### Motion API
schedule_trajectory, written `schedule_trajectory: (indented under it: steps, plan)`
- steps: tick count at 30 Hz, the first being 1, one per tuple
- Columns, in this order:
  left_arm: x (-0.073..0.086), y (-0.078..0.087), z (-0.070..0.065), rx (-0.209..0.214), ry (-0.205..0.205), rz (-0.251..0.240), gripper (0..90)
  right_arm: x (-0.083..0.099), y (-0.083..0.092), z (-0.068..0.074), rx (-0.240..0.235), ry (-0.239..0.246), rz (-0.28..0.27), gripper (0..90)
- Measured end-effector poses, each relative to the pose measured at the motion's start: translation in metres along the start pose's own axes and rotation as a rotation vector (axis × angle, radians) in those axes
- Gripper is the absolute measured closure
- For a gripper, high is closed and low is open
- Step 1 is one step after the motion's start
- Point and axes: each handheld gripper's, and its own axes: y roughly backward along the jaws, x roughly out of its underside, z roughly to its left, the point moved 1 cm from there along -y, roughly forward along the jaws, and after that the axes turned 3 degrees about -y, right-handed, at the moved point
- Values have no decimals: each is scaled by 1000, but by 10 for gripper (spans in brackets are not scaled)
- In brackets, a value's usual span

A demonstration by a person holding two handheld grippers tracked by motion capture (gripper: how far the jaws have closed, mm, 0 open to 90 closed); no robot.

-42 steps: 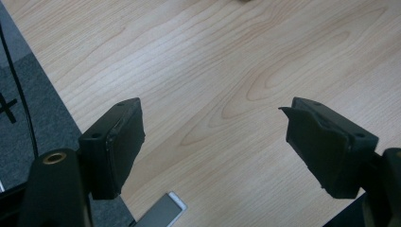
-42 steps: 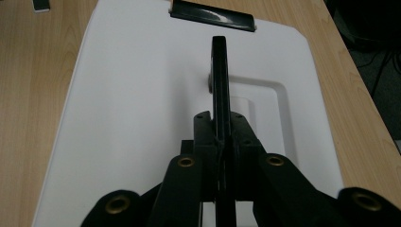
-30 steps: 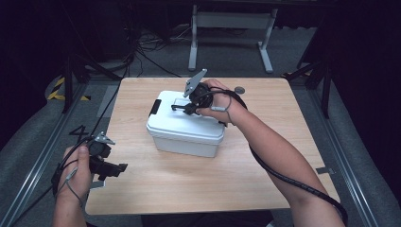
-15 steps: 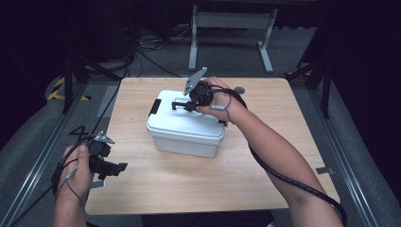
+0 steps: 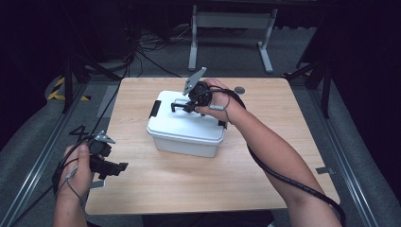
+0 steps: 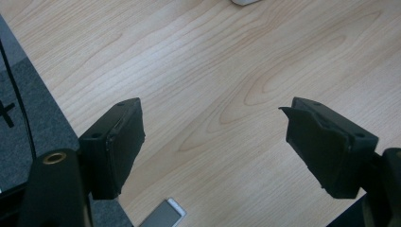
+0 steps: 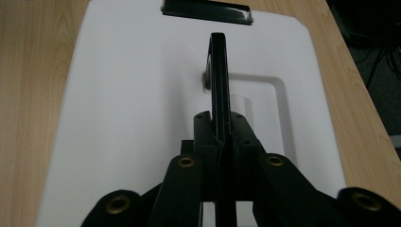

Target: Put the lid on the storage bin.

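Wooden bench (image 5: 265, 165), pale and grained, fills the middle of my high view, standing on grey carpet. On the bench, a little toward the far side of its middle, sits a white plastic box (image 5: 184, 127) with a lid, my landmark for everything else. A black latch (image 5: 154, 109) clips the box's left end. On top of the lid, a thin black handle (image 7: 217, 71) stands upright from a shallow recess. My right tongs (image 5: 182, 107) reach over the box from its right, hand above the lid, and are clenched on that handle; in the right gripper view the two jaws press together with the handle rising between them. My left tongs (image 5: 119, 169) are well apart from the box, near the bench's front left corner, released with the jaws spread wide over bare wood. A small dark round object (image 5: 239, 89) lies on the bench beyond the box, to its right.
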Motion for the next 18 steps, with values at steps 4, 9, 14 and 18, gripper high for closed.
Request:
schedule_trajectory:
  steps: [4,9,14,18]
  plan:
    - [1,2,0,1,-2,-1,207,2,3,-4,19,-18,21,839]
    - [2,3,1,-2,1,-4,207,-2,3,4,25,9,62,851]
    - [2,3,0,1,4,-9,207,1,2,10,-3,4,50,834]
    - [2,2,0,0,2,-7,207,3,2,15,20,13,47,835]
